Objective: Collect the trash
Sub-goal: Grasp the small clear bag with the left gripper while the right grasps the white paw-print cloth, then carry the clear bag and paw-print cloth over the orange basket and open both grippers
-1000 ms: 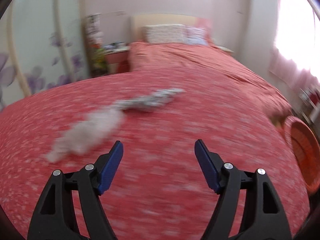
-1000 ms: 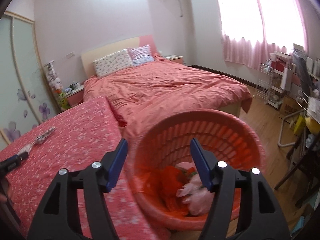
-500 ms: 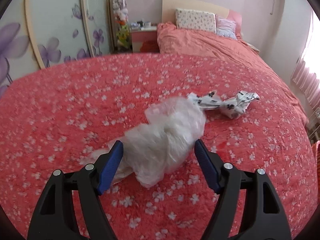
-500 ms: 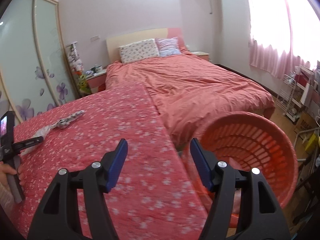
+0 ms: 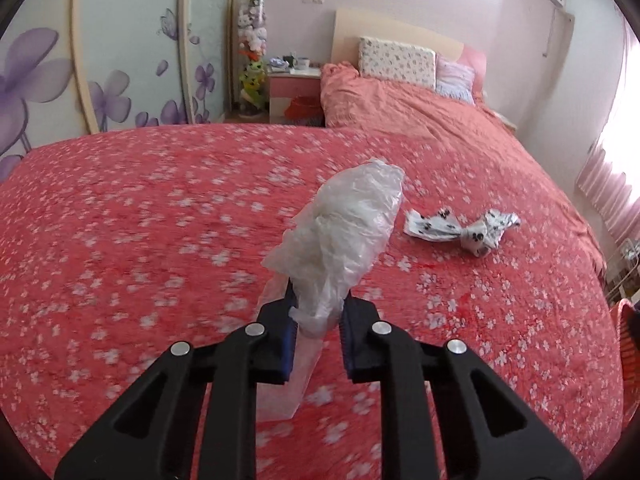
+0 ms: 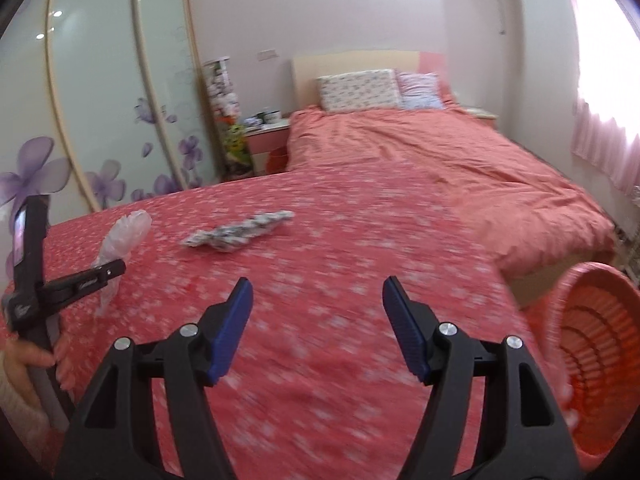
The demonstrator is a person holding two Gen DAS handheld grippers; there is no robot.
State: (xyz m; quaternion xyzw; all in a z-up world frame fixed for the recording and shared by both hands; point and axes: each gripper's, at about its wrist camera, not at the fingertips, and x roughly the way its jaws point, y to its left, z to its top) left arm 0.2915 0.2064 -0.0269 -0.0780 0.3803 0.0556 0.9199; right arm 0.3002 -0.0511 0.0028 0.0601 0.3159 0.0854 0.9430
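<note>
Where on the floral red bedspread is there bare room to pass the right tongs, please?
The floral red bedspread is bare between the open right tongs and the crumpled black-and-white printed wrapper. It is crowded leftward, where the left tongs grip the crumpled clear plastic bag, and rightward by the orange plastic basket.

Floral red bedspread (image 5: 160, 240) under patterned wrapper (image 5: 464, 228)

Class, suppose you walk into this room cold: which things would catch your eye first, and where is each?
The crumpled clear plastic bag pinched in the left gripper, lifted above the flowered red blanket. Next, the black-and-white wrapper lying on the blanket to the bag's right. Then the orange basket beside the bed, right of the open right gripper.
</note>
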